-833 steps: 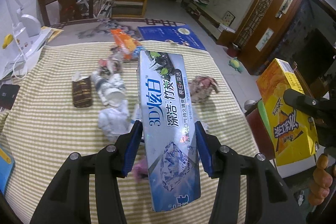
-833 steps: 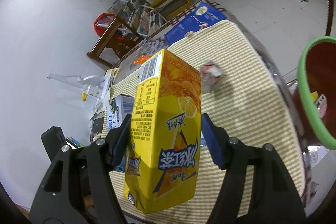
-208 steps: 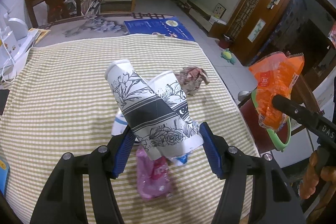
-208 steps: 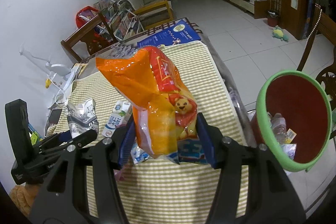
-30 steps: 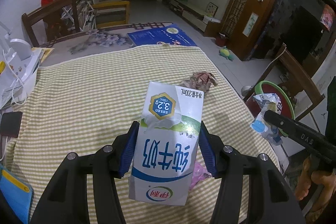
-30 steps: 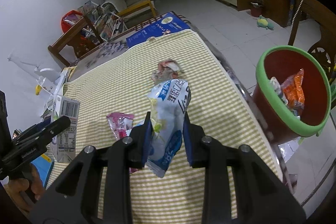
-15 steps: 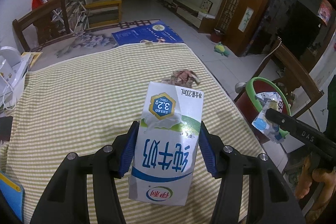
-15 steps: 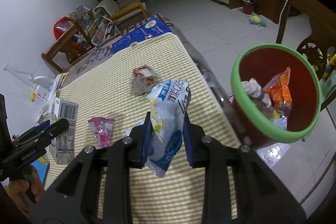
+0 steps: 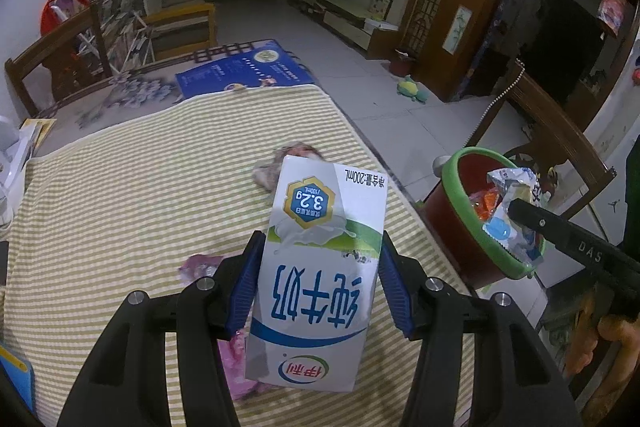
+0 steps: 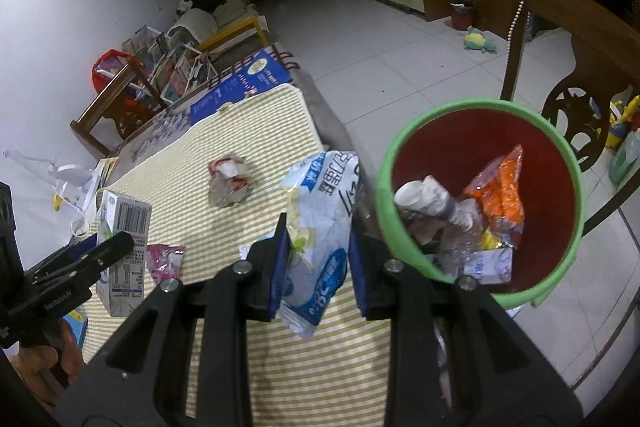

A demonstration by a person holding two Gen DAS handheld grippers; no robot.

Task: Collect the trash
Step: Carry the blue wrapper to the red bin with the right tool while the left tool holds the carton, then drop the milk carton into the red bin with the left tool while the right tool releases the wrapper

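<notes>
**Green-rimmed bin taking in household litter**

Gripping a white milk carton (image 9: 320, 267) between blue-padded fingers (image 9: 244, 283), left gripper (image 9: 318, 285) hovering above the striped yellow-and-white cloth on the desk (image 9: 120, 187). Carton standing upright in the grasp, blue characters and a hexagonal "3.2g" badge facing the left wrist camera upside down, barcode side showing in the right wrist view (image 10: 126, 243).

Pinching a crumpled white-and-blue plastic bag (image 10: 320, 235) between narrowly set fingers (image 10: 280, 267), right gripper (image 10: 318, 267) holding it at the desk's edge, just beside the bin (image 10: 560, 163); in the left wrist view, the same bag (image 9: 510, 211) appearing over the bin's green rim (image 9: 452, 183). Whether hanging directly above the opening or only near it, impossible to tell.

Sitting beside the desk, red-walled inside, bin already containing paper cups (image 10: 428, 199), an orange snack bag (image 10: 500, 195) and other wrappers.

Lying on the cloth, apart from both grippers: a crumpled paper ball (image 10: 229, 181) toward the desk's far end, and a pink wrapper (image 10: 166, 261) near the carton, partly hidden behind it in the left wrist view (image 9: 200, 265).

Resting at the far end of the desk, a blue poster (image 9: 244, 71); standing behind it, a wooden chair (image 9: 60, 51).
</notes>
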